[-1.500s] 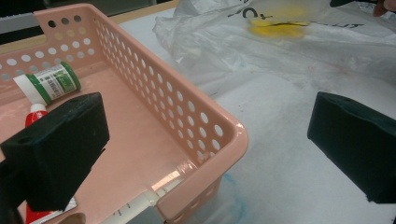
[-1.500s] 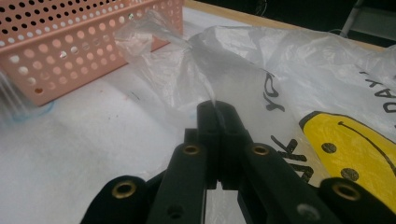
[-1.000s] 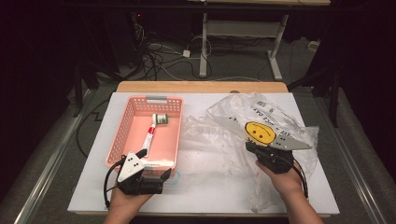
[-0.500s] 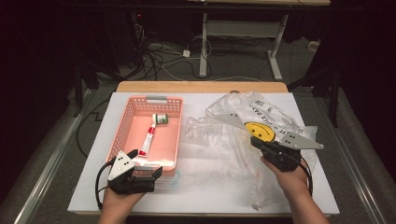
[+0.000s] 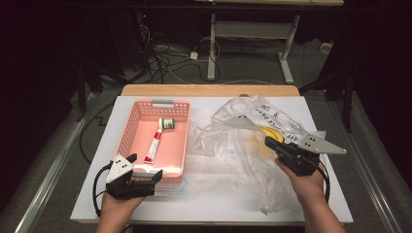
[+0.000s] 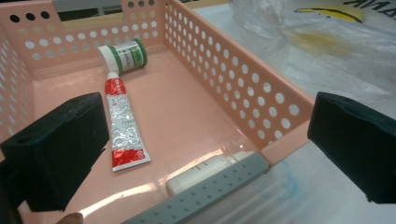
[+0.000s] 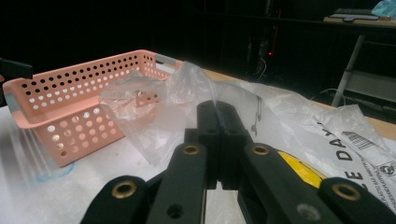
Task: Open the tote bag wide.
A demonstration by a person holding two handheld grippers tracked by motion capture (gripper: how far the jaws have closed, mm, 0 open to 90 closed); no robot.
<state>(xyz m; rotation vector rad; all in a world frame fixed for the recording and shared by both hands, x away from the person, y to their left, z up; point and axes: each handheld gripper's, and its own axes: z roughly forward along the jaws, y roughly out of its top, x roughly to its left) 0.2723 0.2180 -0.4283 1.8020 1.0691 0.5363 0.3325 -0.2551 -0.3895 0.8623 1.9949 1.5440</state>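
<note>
We've got a white rectangular surface point(image 5: 204, 204) here, and the biggest thing on it is a crumpled clear plastic bag with a yellow smiley print and black lettering point(image 5: 252, 145), spread over the right half from near the far edge down toward the near edge. On the left half sits a pink perforated plastic basket with grey handles point(image 5: 130, 127), its long sides running from the near edge toward the far edge.

Our right hand-held gripper point(image 5: 268, 141) is over the right part of the surface, jaws clenched on a fold of the bag, and in the right gripper view the film peaks up right at the tips point(image 7: 215, 105). Our left hand-held gripper point(image 5: 145, 175) sits at the basket's near end, close to the near-left corner of the surface, jaws spread wide and grasping nothing; the basket's near right corner lies between them.

Inside the basket: a red and silver squeeze tube point(image 6: 122, 135) lying flat along the floor, a small white jar with a green label point(image 6: 123, 56) on its side at the far end, touching the tube's tip, and a white cylindrical stick point(image 6: 205, 170) against the near wall.
</note>
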